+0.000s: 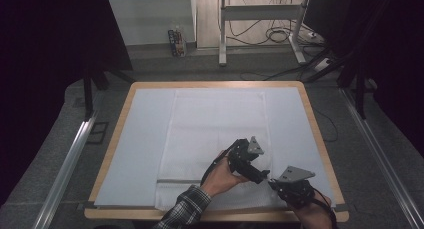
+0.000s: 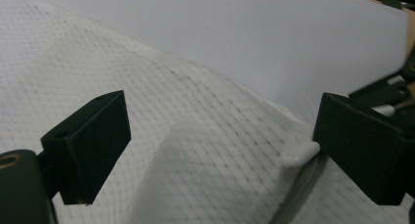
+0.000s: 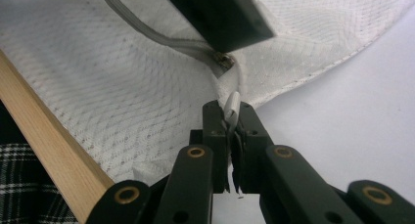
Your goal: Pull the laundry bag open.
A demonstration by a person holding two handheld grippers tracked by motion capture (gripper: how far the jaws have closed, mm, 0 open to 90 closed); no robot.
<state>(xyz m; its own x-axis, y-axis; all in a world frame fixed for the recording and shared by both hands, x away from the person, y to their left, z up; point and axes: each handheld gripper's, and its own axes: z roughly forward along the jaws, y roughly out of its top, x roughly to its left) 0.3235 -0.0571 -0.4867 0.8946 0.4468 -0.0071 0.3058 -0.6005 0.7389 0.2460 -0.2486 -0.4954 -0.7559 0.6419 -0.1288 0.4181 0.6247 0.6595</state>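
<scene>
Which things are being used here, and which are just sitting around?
Being used: white mesh bag, its zipper pull, right gripper pinching the pull, left gripper open over the bag.

Just around: bottle pack, cables, metal stand.

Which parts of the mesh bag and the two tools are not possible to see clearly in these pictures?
- Zipper pull: lower end hidden between the right tool jaws, right gripper view.
- Mesh bag: near right corner covered by both tools, high view.
- Left tool: body cut off by the bottom edge, left gripper view.

Left gripper [image 1: 264,175] held low, jaws spread wide, angled toward the right one. Right gripper [image 1: 272,183] jaws pinched closed, wrist low.
</scene>
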